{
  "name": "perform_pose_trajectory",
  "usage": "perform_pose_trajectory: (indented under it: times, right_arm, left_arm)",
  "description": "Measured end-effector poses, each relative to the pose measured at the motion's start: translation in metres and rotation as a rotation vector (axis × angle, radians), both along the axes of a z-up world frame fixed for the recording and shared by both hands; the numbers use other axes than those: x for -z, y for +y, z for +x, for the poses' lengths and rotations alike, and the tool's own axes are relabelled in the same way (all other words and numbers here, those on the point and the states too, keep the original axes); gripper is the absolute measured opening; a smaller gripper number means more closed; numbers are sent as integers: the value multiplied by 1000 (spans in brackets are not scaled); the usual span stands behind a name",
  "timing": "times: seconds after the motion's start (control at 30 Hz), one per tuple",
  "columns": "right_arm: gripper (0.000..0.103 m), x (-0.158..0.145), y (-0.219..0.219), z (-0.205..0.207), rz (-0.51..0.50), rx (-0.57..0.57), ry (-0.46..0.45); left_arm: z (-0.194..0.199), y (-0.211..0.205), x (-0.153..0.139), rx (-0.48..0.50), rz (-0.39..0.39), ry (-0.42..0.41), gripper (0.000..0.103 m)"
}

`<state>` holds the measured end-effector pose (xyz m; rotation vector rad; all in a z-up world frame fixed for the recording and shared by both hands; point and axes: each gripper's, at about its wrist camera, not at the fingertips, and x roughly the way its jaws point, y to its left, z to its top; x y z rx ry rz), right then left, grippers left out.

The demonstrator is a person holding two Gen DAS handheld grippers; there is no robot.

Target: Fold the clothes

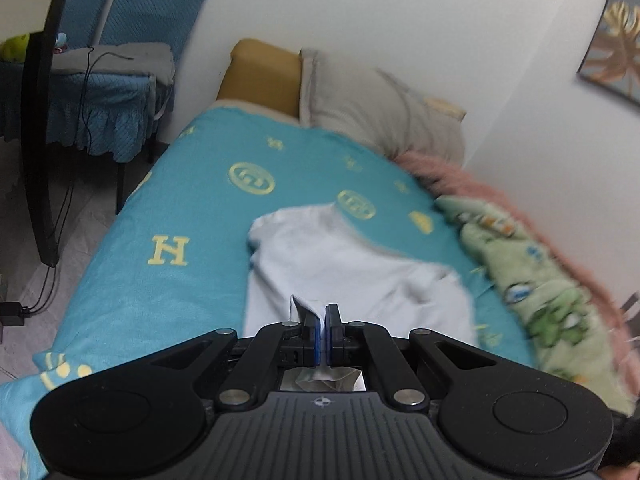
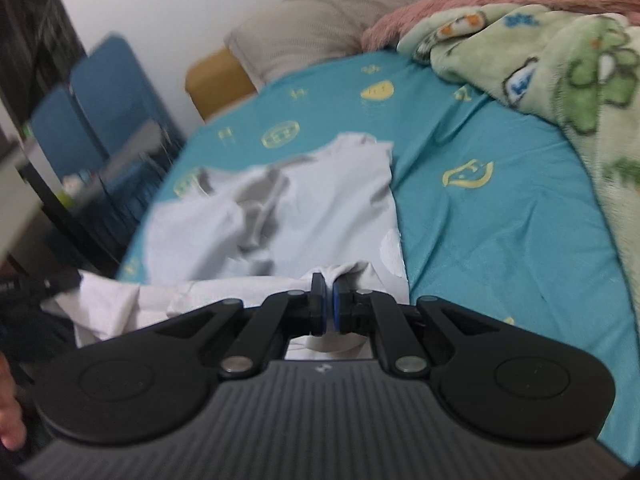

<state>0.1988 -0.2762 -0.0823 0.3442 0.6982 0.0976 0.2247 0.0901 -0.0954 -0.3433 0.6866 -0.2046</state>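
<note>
A white garment (image 1: pixel 340 264) lies stretched lengthwise on the teal bed sheet (image 1: pixel 168 184). My left gripper (image 1: pixel 323 312) is shut on the garment's near edge, with a fold of white cloth pinched between its blue pads. In the right wrist view the same white garment (image 2: pixel 304 200) lies rumpled, with grey shadows in its folds. My right gripper (image 2: pixel 327 286) is shut on a bunched bit of its near edge. Part of the garment hangs off the bed's left side (image 2: pixel 116 300).
A green cartoon-print blanket (image 1: pixel 532 280) and a pink fuzzy blanket (image 1: pixel 472 184) are heaped along the wall side. A grey pillow (image 1: pixel 372 108) and a mustard headboard (image 1: pixel 260 76) stand at the far end. A blue-covered chair (image 1: pixel 104 92) and cables stand to the left on the floor.
</note>
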Motion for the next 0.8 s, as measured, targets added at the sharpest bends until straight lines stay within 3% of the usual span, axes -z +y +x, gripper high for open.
perform_pose_trajectory:
  times: [0.2,0.23,0.37,0.4,0.47,0.5,0.53,0.8]
  right_arm:
    - [9,25,9,12,-62,0,33]
    - [9,23,10,11,-64,4,31]
    - [11,7,11,3,-62,22,21]
    - [13,2,12,0,-64,28,25]
    - [37,-7,14,-11,-69,32,21]
    - [61,-13,16,-21,-76,29,-2]
    - [75,-20,18,-30,-83,26,-26]
    - [78,-66,34,-100,-99,-19,-131]
  left_arm:
    - [19,-2,40,10,53,67,6]
    - [18,-2,41,15,58,71,11]
    - [0,-13,28,44,106,43,49]
    - [-6,-16,24,49,121,34,52]
    - [-21,-22,13,56,156,9,67]
    - [-31,-25,7,62,172,-8,71]
    - [-40,-28,2,69,187,-26,77]
    - [-119,-43,-44,117,247,-164,89]
